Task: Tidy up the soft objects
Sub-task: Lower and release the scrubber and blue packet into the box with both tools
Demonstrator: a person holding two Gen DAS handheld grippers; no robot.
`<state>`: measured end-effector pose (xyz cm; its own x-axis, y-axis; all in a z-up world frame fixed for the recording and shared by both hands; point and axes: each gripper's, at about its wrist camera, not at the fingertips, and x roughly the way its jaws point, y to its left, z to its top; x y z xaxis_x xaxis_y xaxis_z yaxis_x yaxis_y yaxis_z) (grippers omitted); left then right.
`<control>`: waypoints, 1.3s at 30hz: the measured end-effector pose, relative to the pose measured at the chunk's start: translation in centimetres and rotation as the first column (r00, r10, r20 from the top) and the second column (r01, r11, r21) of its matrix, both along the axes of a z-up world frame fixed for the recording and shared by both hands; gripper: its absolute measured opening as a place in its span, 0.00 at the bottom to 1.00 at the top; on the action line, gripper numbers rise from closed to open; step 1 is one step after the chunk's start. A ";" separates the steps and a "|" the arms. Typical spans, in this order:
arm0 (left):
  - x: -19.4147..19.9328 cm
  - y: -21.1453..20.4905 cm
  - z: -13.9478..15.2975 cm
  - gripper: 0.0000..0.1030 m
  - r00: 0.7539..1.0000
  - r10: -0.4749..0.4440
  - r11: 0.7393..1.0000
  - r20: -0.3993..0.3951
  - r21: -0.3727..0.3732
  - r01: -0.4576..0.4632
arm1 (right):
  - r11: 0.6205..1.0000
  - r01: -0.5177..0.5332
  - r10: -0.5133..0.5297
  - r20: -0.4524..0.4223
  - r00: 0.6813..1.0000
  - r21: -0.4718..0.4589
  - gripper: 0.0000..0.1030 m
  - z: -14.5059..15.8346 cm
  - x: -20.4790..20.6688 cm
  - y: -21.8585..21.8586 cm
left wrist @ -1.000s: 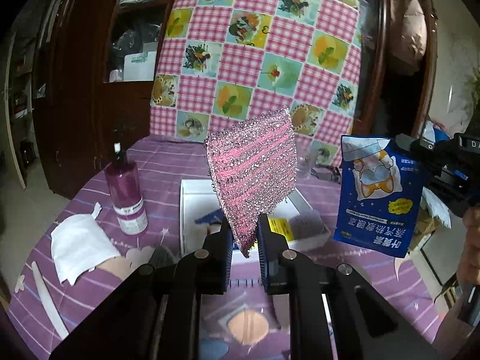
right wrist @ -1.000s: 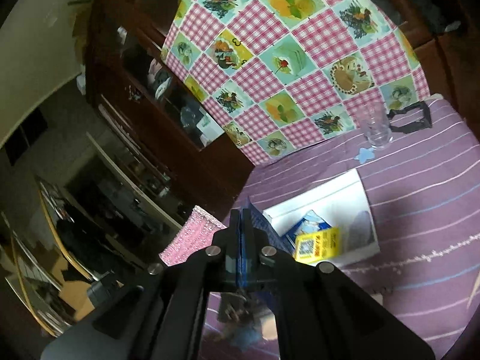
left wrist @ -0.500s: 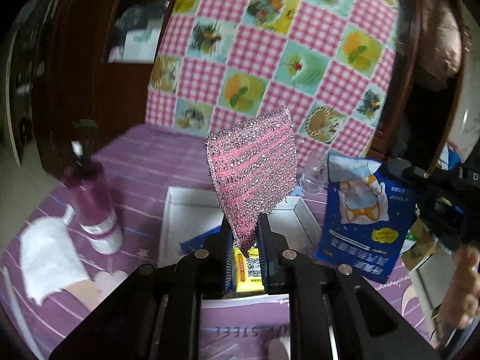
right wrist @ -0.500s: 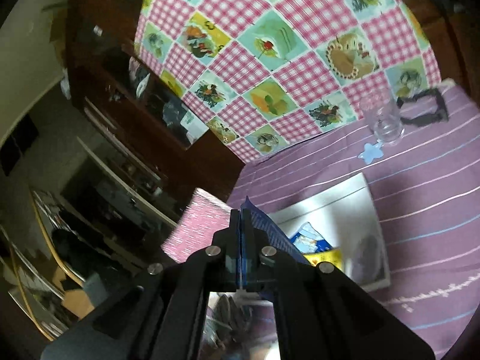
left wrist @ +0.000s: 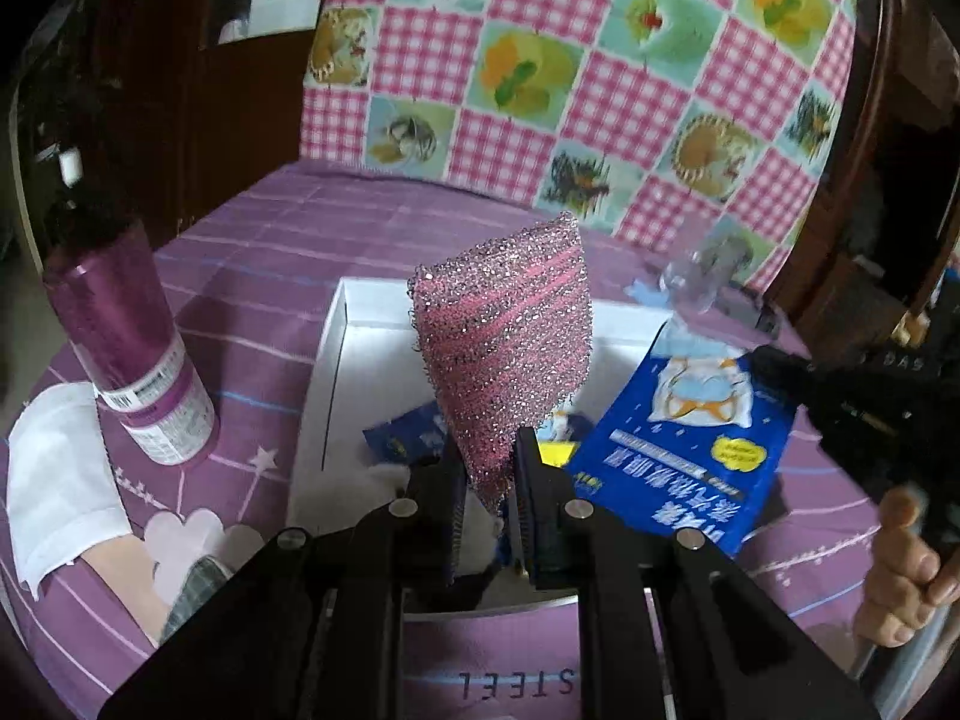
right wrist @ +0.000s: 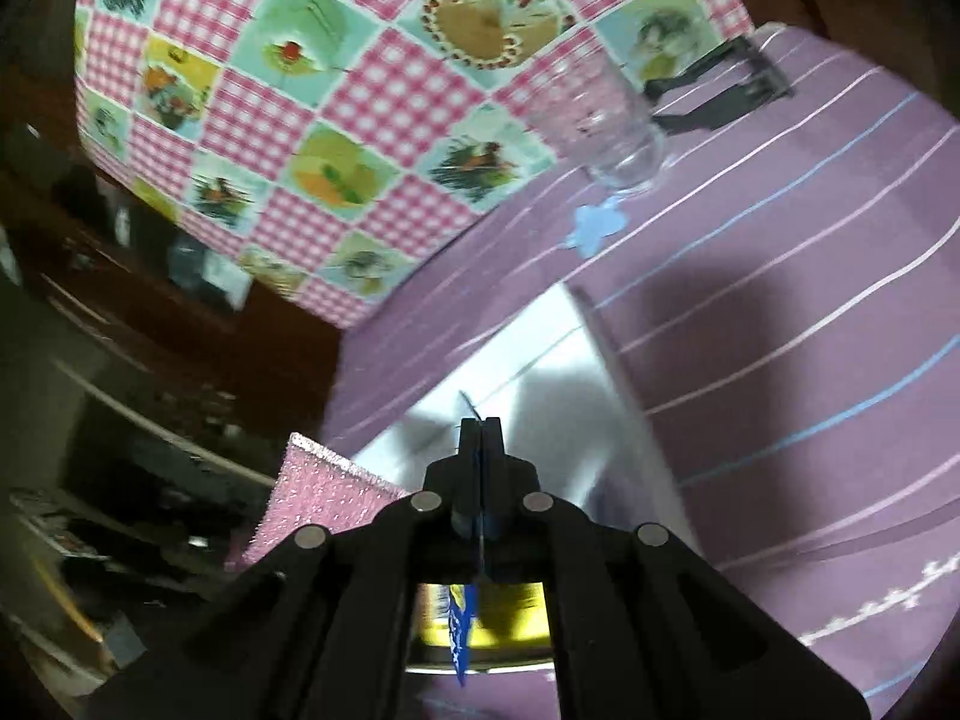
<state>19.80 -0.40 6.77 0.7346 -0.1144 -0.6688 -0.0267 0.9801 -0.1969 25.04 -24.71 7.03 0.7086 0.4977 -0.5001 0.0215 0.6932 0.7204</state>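
A: Left wrist view first. What has the left gripper (left wrist: 487,468) got?

B: Its two fingers are clamped on the bottom corner of a sparkly pink sponge (left wrist: 504,354), which stands up straight ahead of it, over a shallow white box (left wrist: 336,360)

A: Anything inside that box?

B: Just past the fingertips, a small blue packet (left wrist: 405,438) and something yellow (left wrist: 555,453), both partly hidden by the sponge

A: And off to the sides?

B: To the gripper's left, a purple bottle (left wrist: 129,354) stands upright on the purple tablecloth (left wrist: 270,240), with a white cloth (left wrist: 54,480) nearer and further left. To its right hangs a blue pouch (left wrist: 684,438), pinched at its right edge by the black right gripper (left wrist: 774,369). Its lower edge is over the box's right side, though whether it touches I cannot tell

A: Now the right wrist view

B: The right gripper (right wrist: 480,444) is closed tight on the blue pouch (right wrist: 462,612), seen edge-on as a thin strip between the fingers. The white box (right wrist: 540,372) lies ahead and below. The pink sponge (right wrist: 318,504) is to its left, close by. Far ahead and to the right a clear glass (right wrist: 624,144) stands on the tablecloth (right wrist: 780,300), a black stand (right wrist: 720,90) beyond it, near a pink checked cloth (right wrist: 360,90)
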 end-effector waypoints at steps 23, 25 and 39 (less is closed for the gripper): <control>-1.1 0.0 0.8 0.76 0.998 -0.002 0.999 0.061 -0.034 0.004 | 0.984 -0.089 0.067 -0.139 0.988 -0.156 0.49 0.5 0.1 1.4; -1.3 0.1 1.2 0.76 0.997 0.000 0.999 0.071 -0.038 0.003 | 0.979 -0.107 0.082 -0.146 0.986 -0.176 0.49 0.9 -0.2 1.5; -2.1 0.9 1.9 0.78 0.997 0.026 0.999 0.074 -0.044 -0.023 | 0.902 -0.117 0.102 -0.059 0.993 -0.416 0.49 4.0 -2.1 4.1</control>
<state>17.72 0.55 8.66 0.7851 -0.1234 -0.6070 -0.0341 0.9698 -0.2413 22.95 -20.66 10.99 0.6397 0.3111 -0.7028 -0.0519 0.9298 0.3644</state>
